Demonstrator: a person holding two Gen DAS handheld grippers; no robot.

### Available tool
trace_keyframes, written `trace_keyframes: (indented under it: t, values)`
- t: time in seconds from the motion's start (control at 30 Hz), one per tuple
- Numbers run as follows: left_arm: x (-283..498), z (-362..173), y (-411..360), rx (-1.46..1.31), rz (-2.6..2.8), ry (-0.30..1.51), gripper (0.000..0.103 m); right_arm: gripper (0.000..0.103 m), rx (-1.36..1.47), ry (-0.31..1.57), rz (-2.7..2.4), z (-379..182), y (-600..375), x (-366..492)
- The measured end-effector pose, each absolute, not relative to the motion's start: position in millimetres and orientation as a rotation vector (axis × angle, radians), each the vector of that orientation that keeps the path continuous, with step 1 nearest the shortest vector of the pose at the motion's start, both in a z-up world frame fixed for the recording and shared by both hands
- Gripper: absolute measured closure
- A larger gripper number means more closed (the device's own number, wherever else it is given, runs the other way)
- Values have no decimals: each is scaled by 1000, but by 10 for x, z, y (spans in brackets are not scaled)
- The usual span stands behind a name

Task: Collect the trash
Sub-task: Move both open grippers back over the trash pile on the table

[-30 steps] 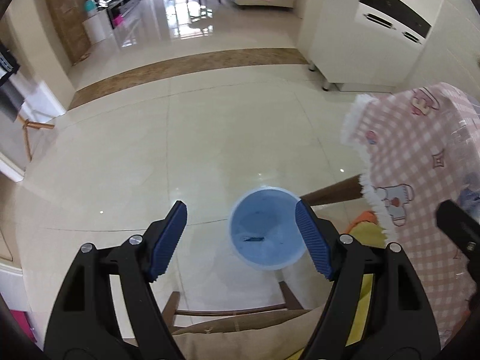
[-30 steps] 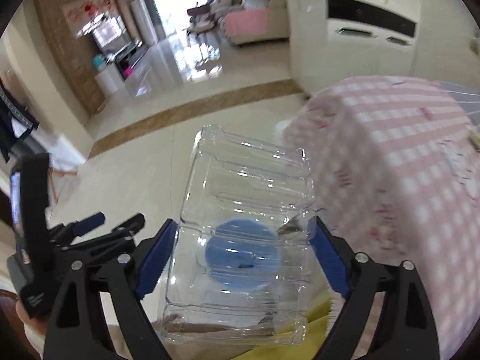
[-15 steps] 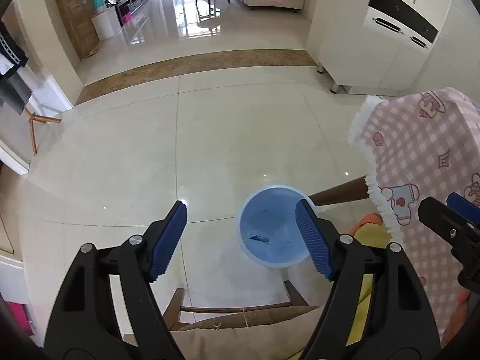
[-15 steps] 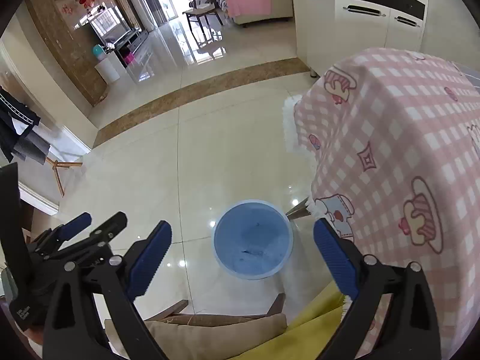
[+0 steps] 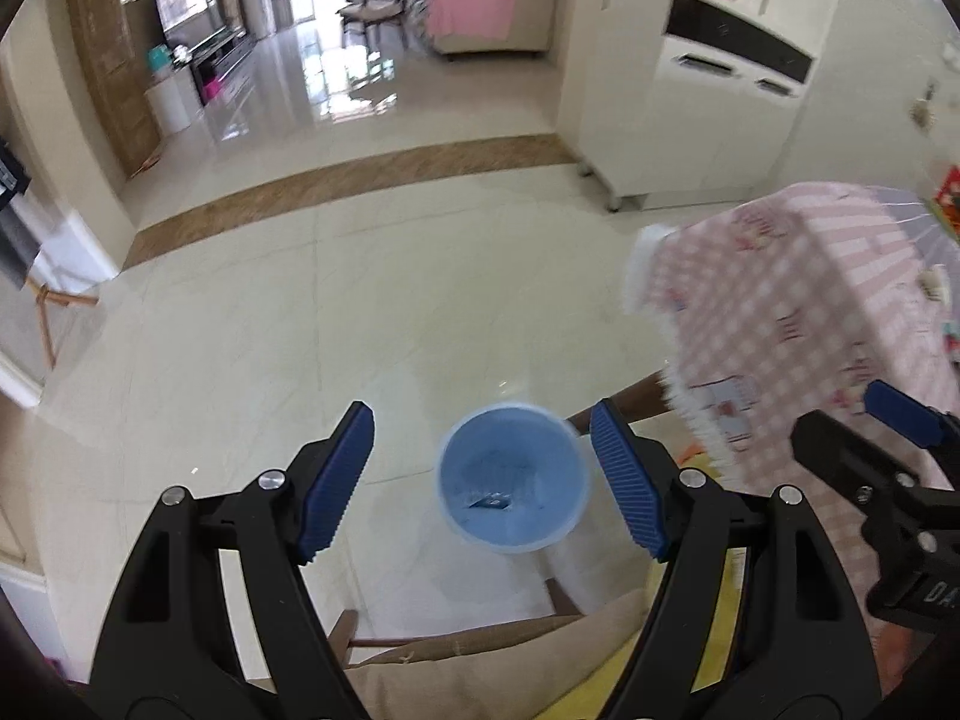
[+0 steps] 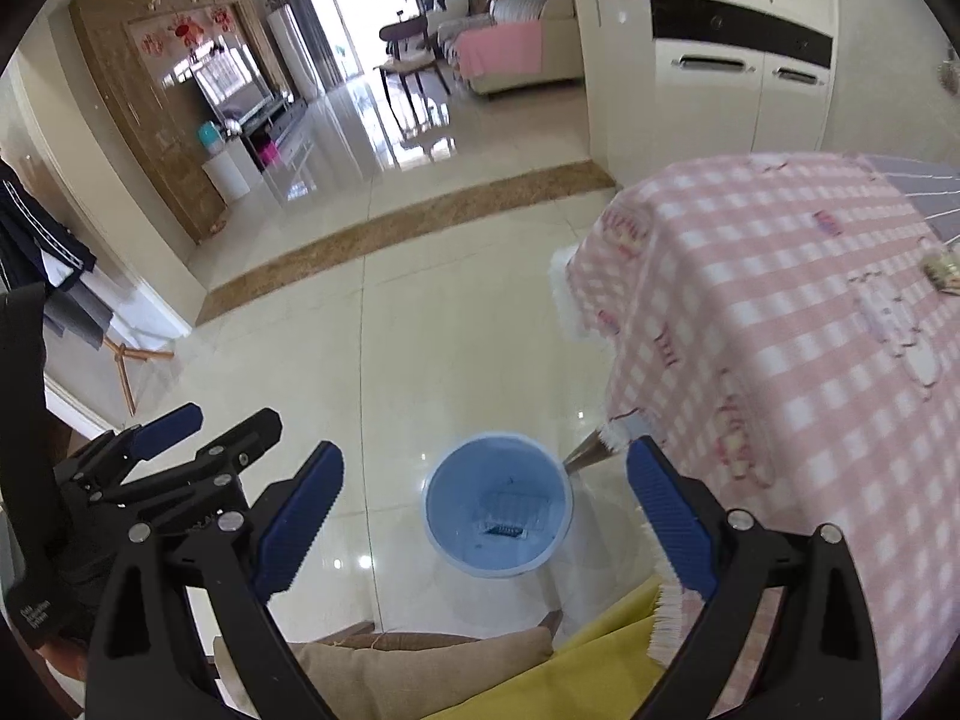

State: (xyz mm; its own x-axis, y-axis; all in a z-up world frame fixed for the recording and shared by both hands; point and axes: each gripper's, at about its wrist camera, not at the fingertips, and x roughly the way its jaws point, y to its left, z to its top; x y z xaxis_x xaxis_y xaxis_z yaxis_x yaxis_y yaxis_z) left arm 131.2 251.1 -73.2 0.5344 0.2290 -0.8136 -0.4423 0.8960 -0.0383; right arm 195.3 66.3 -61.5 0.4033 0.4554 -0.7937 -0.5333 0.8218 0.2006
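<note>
- A second ago our right gripper (image 6: 483, 516) carried a clear plastic container between its pads, directly above the blue bin (image 6: 498, 501). That container now lies inside the bin, faintly visible against the bottom in the right wrist view.
- Our right gripper's jaws stand spread wide with nothing between them; only the bin shows through the gap, far below on the tiled floor (image 6: 420, 330).
- Our left gripper (image 5: 480, 483) is likewise spread and empty, also framing the bin from above. It carried nothing a second ago either.
- Both views have pulled back since then: the bin looks smaller, so we judge both hands to be lifting away from it.
- Beside the bin, on its right, hangs the pink checked tablecloth (image 6: 780, 330). Near its far edge a small crumpled item (image 6: 942, 270) sits on the cloth; it is too small and blurred to name, though it may be more trash.
- For the task, one piece is now collected. We judge the next step is to turn from the bin toward the table and look for what remains, with either gripper free to take it.
</note>
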Motion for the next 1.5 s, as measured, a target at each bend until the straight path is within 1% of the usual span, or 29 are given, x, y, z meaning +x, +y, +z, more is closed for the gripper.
trace_keyframes:
  t: [0.27, 0.47, 0.77, 1.07, 1.17, 1.3, 1.5]
  values:
    - [1447, -357, 1867, -167, 261, 823, 27, 9, 13, 830, 513, -142, -100, 1868]
    - [1599, -189, 1303, -111, 124, 782, 26, 9, 87, 750, 350, 61, -861, 1802]
    - [1872, -116, 215, -28, -143, 798, 23, 8, 199, 703, 65, 22, -2064, 1684]
    - [2246, -92, -855, 145, -316, 776, 23, 8, 312, 710, -150, -75, -3074, 1416]
    - [2445, -79, -1069, 213, -364, 762, 23, 8, 327, 720, -192, -80, -3287, 1344]
    - [2858, -166, -1374, 398, -408, 762, 23, 8, 357, 730, -237, -78, -3543, 1325]
    - [3215, -287, -1594, 555, -502, 780, 23, 8, 414, 763, -269, -161, -3754, 1424]
